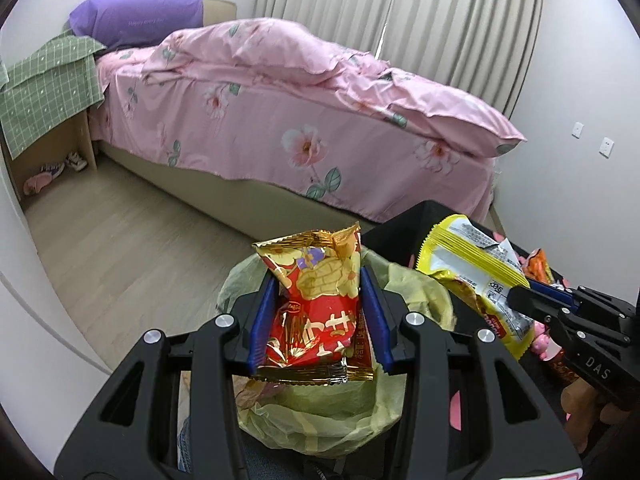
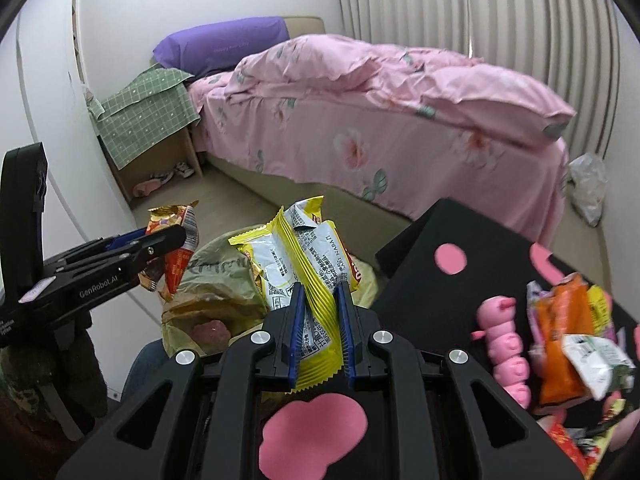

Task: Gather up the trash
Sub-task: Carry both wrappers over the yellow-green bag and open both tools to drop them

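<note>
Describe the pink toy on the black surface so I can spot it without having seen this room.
Start at the bed with the pink floral cover; in front of it lies a black surface with pink blotches. On it, beside a pile of snack wrappers, lies the pink toy: a lumpy, segmented figure, the only solid, non-crinkly item there.

Glossy crinkled foil wrapper [image 1: 316, 308], thin matt plastic bag [image 1: 320, 408], soft cotton bedsheet [image 1: 248, 120], wood-look floor [image 1: 120, 240]

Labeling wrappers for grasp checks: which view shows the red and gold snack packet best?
Left wrist view: the red and gold snack packet sits centred, face-on, clamped between the left hand-held gripper pads, above the yellow-green trash bag. The right wrist view shows only its edge at the left, partly hidden by that gripper.
</note>
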`<state>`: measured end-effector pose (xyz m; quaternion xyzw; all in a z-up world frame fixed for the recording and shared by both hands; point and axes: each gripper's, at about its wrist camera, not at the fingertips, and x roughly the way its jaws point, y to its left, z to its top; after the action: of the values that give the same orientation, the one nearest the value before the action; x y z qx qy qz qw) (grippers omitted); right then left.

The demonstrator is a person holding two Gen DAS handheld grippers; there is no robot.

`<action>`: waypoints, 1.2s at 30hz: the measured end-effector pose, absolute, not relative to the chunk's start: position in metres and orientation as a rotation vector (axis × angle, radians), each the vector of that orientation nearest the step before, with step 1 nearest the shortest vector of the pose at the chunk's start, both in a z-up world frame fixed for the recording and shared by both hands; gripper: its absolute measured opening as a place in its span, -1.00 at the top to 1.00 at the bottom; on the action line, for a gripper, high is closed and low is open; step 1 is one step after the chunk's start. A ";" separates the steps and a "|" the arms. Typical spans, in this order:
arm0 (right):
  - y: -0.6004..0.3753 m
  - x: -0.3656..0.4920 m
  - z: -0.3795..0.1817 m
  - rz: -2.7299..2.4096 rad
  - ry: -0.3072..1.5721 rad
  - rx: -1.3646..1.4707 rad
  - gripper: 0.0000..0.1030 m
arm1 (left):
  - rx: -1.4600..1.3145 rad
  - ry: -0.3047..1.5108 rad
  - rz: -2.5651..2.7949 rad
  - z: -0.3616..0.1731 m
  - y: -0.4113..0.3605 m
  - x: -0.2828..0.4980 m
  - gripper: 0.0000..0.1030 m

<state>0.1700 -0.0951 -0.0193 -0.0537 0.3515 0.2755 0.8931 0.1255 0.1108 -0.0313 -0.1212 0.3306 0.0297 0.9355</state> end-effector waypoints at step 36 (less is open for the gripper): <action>-0.081 0.211 -0.062 0.642 0.815 -0.034 0.26 | -0.481 0.725 0.079 -0.069 0.145 0.130 -0.27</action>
<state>0.2115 -0.0808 -0.0616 -0.0163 0.3896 0.3067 0.8683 0.1301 0.1452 -0.0692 -0.2328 0.3513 0.0384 0.9061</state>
